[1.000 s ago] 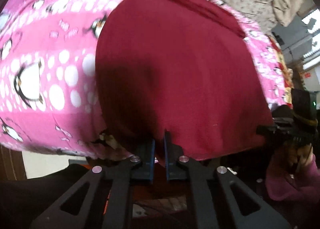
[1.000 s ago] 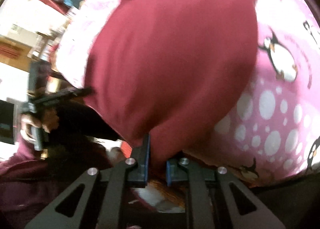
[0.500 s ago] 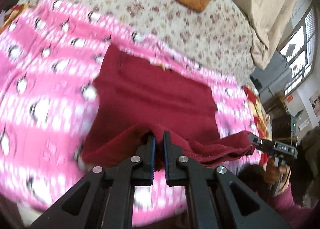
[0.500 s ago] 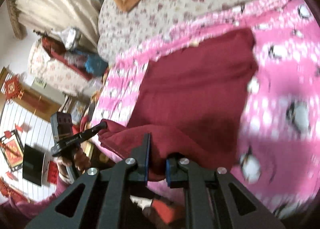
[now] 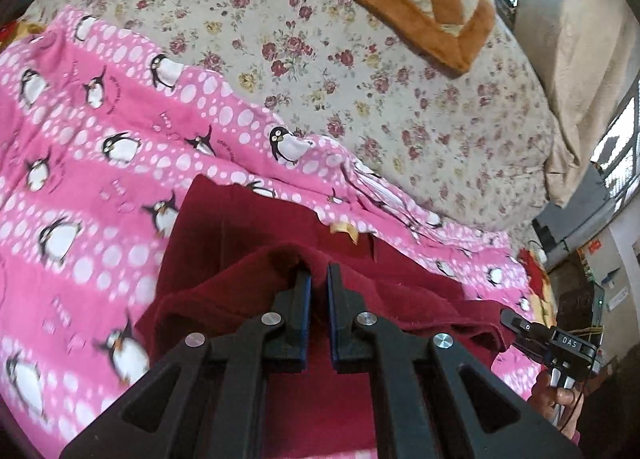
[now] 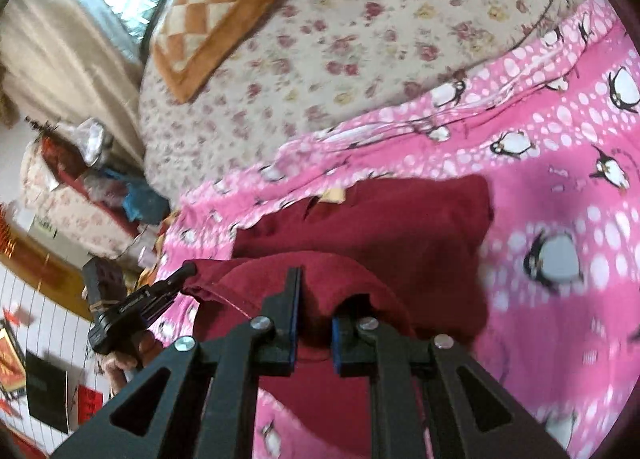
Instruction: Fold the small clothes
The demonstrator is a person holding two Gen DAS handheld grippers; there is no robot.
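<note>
Both my tongs, left [image 5: 318, 279] and right [image 6: 316, 287], pinch the near edge of a dark red cloth [image 5: 260, 231], lifted above a pink penguin blanket [image 5: 100, 163].

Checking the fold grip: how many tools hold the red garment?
2: the left tool pinches the red garment's lifted edge, and the right tool pinches the same edge further along.
</note>
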